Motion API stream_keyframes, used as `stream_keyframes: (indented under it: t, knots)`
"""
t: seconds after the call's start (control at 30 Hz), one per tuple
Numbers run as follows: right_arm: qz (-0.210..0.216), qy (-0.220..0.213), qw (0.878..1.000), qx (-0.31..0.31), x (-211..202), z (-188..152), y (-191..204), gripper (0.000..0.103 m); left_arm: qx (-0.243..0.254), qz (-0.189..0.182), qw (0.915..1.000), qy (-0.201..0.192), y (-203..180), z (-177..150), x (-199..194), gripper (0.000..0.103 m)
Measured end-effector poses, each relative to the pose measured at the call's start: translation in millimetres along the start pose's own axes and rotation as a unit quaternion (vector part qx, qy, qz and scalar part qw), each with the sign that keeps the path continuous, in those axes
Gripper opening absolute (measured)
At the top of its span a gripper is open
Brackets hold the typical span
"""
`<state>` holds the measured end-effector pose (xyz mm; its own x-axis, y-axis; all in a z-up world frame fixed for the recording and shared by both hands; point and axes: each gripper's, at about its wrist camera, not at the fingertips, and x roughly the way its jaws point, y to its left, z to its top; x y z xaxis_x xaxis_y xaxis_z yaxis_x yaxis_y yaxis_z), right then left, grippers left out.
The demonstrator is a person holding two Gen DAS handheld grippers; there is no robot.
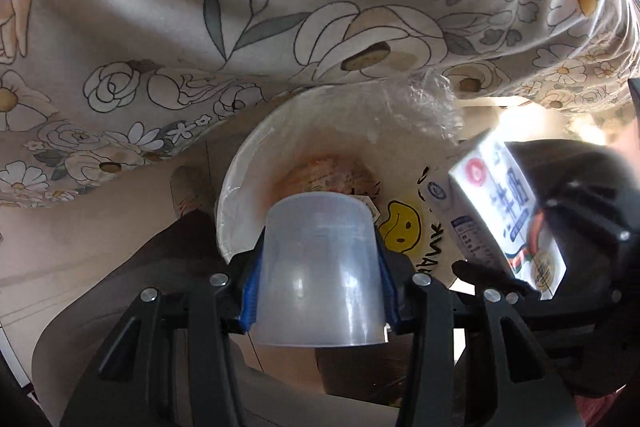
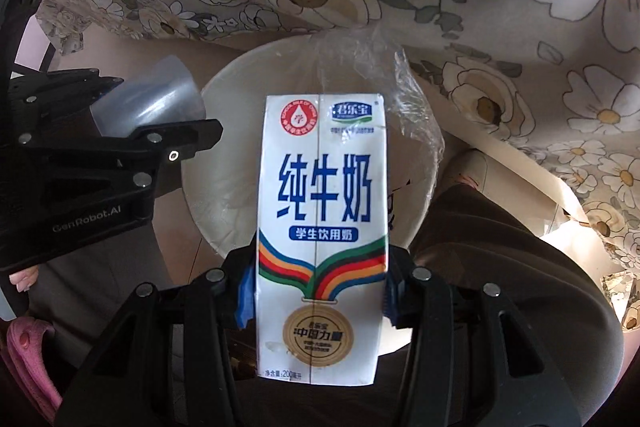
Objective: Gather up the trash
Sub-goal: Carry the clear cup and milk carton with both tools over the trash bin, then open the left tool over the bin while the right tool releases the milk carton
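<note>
My left gripper [image 1: 318,285] is shut on a translucent plastic cup [image 1: 320,267], held upside down over a white bin [image 1: 236,187] lined with a clear plastic bag [image 1: 432,99]. My right gripper [image 2: 316,295] is shut on a white milk carton [image 2: 322,227] with blue lettering, held upright above the same bin [image 2: 208,163]. In the left wrist view the carton [image 1: 504,215] shows at the right. In the right wrist view the cup [image 2: 152,99] shows at the left in the left gripper. Food scraps [image 1: 320,175] lie in the bin.
A floral tablecloth [image 1: 240,19] hangs over the table edge just behind the bin, and shows across the top in the right wrist view [image 2: 480,7]. A yellow smiley-face bag [image 1: 400,225] lies beside the bin. The person's dark-clothed legs [image 2: 500,247] sit close by.
</note>
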<state>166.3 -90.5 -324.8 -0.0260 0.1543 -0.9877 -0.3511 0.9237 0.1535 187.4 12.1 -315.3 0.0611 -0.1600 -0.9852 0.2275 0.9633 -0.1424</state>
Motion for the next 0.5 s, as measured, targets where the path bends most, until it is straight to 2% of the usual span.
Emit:
stream_keyframes:
  t: [0.23,0.5]
  knots:
    - [0.020,0.050,0.998,0.021,52,14,-6,0.049,-0.044,-0.035,0.9979,0.033,11,9,32,0.048]
    - [0.016,0.074,0.997,0.032,92,18,-10,0.049,-0.076,-0.072,0.9914,0.078,19,9,72,0.049]
